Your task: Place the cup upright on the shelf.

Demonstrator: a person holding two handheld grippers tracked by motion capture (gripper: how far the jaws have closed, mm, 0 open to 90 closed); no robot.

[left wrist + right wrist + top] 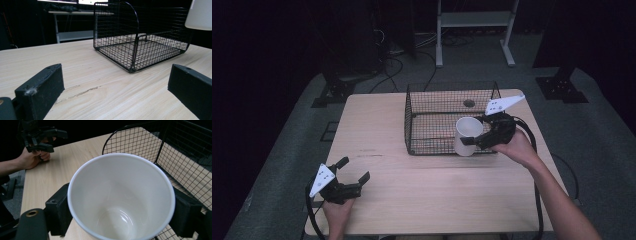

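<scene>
A white mug (468,135) hangs in the air at the front right corner of the black wire basket (437,102), tilted with its mouth toward the left. My right gripper (473,138) is shut on the white mug (120,197), one black jaw pressed on each side of its wall, and its inside looks empty. The mug's bottom edge (199,15) shows at the upper right of the left gripper view. My left gripper (355,170) rests near the table's front left corner, jaws wide open with nothing between them. It also appears far off as the left gripper (53,140).
The wire basket (140,42) stands on the light wooden table (377,145), past the middle, open at the top. A white metal rack (474,27) and cables lie on the dark floor behind the table.
</scene>
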